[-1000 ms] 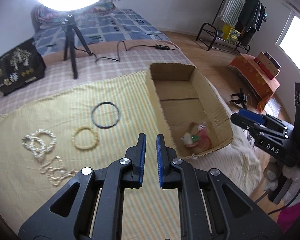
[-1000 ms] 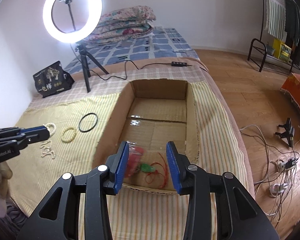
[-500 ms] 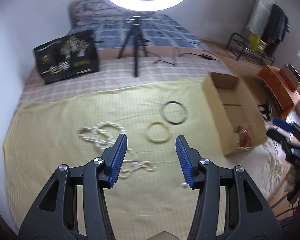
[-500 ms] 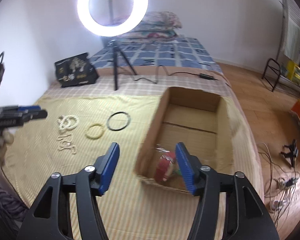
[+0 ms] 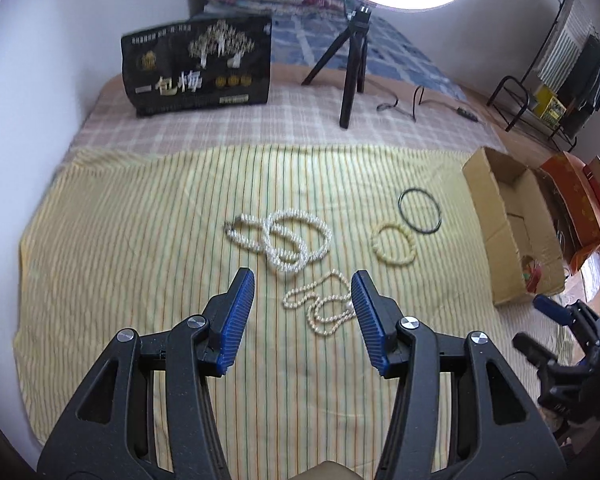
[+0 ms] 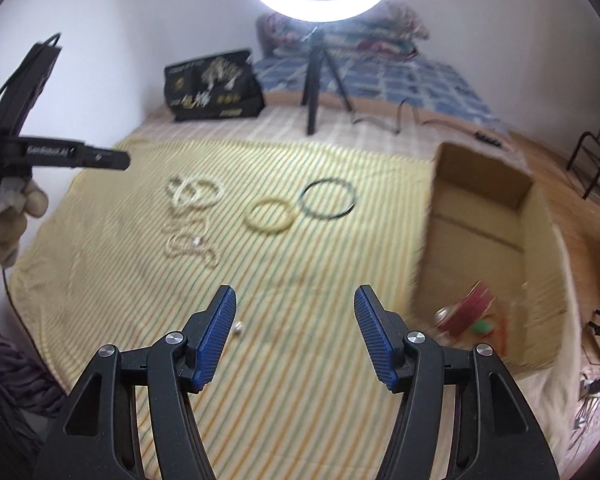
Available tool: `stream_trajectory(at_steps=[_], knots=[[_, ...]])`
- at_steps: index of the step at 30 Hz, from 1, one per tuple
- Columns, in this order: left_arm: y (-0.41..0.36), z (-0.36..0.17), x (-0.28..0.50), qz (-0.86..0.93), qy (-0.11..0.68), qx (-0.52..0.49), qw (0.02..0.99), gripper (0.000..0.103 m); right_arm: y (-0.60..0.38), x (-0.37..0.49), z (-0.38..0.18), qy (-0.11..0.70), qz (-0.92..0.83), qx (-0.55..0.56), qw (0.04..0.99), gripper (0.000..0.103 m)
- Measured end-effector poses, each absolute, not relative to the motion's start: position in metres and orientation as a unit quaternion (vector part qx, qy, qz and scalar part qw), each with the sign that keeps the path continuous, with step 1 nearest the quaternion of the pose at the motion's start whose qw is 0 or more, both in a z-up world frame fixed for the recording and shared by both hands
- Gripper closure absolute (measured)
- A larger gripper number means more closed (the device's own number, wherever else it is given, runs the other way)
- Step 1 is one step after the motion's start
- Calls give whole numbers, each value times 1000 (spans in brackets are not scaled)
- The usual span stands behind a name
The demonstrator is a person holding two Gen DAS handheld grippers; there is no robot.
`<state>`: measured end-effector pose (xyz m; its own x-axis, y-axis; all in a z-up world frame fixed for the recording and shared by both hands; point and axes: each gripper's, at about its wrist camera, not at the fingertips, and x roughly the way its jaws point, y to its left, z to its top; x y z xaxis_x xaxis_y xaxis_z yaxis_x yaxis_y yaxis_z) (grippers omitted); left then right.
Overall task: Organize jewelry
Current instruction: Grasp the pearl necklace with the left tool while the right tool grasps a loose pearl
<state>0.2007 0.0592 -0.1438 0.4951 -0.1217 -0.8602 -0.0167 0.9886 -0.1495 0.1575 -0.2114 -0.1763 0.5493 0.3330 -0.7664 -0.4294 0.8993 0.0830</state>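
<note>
Left wrist view: the left gripper [image 5: 303, 296] has its 2 blue-padded fingers [image 5: 236, 320] spread wide and holds nothing. It hangs over the yellow striped cloth [image 5: 140, 248] on the bed. Seen between the fingers, a thin pearl strand [image 5: 320, 308] lies in loose loops. Just beyond it sits a thicker coiled pearl necklace [image 5: 284, 236]. To the right, a pale yellow bracelet [image 5: 394, 242] lies just beside a black ring [image 5: 419, 216]; whether the 2 touch I cannot tell. The cardboard box [image 5: 496, 216] stands at the cloth's right edge. Behind are a black bag [image 5: 198, 66] and the tripod [image 5: 350, 68] of a ring light.

Right wrist view (blurred): the right gripper [image 6: 295, 322] is also wide open and empty above the cloth. A small pale bead [image 6: 238, 327] lies just by its left finger. The bracelet [image 6: 271, 216] and ring [image 6: 328, 199] lie ahead, pearls further left, the box [image 6: 480, 184] to the right with a red and green item [image 6: 474, 316] in its near end.
</note>
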Motion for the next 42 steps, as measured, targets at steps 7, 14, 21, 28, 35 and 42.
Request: stream_trajectory(at_steps=[7,14,21,28,35,42], knots=[[75,-181,202,-32,545,-124,829,57,-195,152,-193,458,241,-85,852,42],[68,-212,202,-42,580,-139,802,68,-191,158,-207,487,252,-74,833,42],[71,-229,215,-32,600,-189,777,75,-181,159,-218,501,259,-85,821,42],[67,-243,230,-16,611,-191,768,77,-179,166,-228,516,256,-79,814,50],[60,-247,237,-14,614,-182,768,77,-175,165,-230,518,259,-81,811,51],[29,-252,234,2,601,-83,795,77,-170,167,-232,520,260,-83,810,54]])
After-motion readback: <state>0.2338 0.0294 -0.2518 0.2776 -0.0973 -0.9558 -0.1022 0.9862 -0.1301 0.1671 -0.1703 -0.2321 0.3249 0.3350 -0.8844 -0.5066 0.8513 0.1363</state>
